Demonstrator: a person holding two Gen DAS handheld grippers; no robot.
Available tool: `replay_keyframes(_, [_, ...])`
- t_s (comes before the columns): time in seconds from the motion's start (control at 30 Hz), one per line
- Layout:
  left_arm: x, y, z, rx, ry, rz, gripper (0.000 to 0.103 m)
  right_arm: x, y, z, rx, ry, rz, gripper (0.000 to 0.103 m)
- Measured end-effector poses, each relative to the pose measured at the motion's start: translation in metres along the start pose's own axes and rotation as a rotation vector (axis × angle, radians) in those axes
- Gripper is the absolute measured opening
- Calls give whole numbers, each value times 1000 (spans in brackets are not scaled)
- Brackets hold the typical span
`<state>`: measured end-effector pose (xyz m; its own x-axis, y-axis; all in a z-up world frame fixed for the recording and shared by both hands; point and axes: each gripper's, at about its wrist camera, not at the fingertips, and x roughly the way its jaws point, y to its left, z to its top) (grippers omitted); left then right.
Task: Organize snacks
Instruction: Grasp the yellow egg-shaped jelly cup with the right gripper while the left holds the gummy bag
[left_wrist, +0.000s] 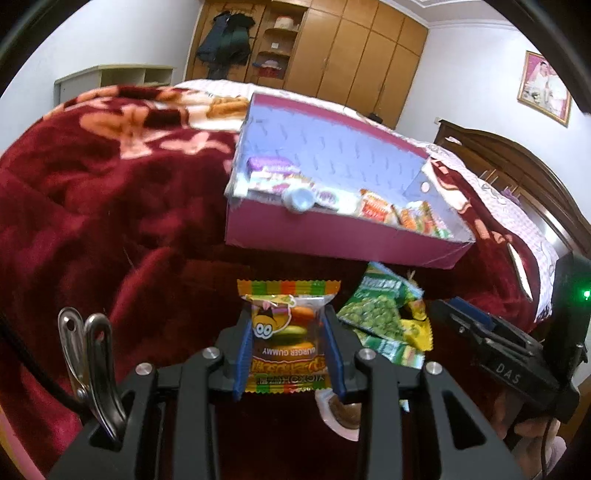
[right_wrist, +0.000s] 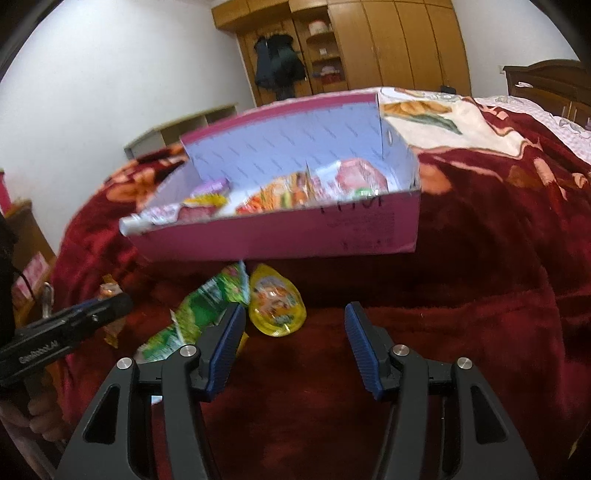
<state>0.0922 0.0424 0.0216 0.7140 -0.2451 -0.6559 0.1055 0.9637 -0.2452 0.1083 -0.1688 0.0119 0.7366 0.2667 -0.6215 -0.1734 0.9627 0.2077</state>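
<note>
On the bed: dark red floral blanket (left_wrist: 92, 206) carries everything in view.
Box: pink cardboard box (left_wrist: 332, 236), white inside, on the blanket at the far side; several snack packets lie in it, and a small white cup (left_wrist: 300, 199) sits at its near wall.
Left tongs (left_wrist: 290, 332): nearly closed, blue pads pressing both sides of a burger gummy packet (left_wrist: 286, 325); packet upright between the pads, near side of the box.
Right tongs (right_wrist: 295, 328): jaws part open, nothing between them, above bare blanket.
Loose snacks: green pea packet (left_wrist: 373, 317) on the blanket just near the box, right of the gummy packet; yellow jelly cup (right_wrist: 275, 306) beside it, just left of the right tongs.
Blur: right wrist view smeared; box contents not readable there.
</note>
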Motion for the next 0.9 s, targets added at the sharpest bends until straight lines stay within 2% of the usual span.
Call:
replay_keyframes(0.2, [10, 10, -8, -36, 17, -4, 36, 18, 4, 1, -26, 51, 4, 53])
replay_keyframes(0.47, [13, 1, -15, 21, -1, 36, 36, 34, 14, 7, -68, 80, -2, 46])
replay_keyframes(0.6, [15, 3, -15, 13, 0, 38, 36, 42, 13, 7, -67, 100, -16, 42])
replay_keyframes(0.9, [14, 0, -15, 19, -8, 54, 36, 34, 8, 1, -35, 54, -10, 36])
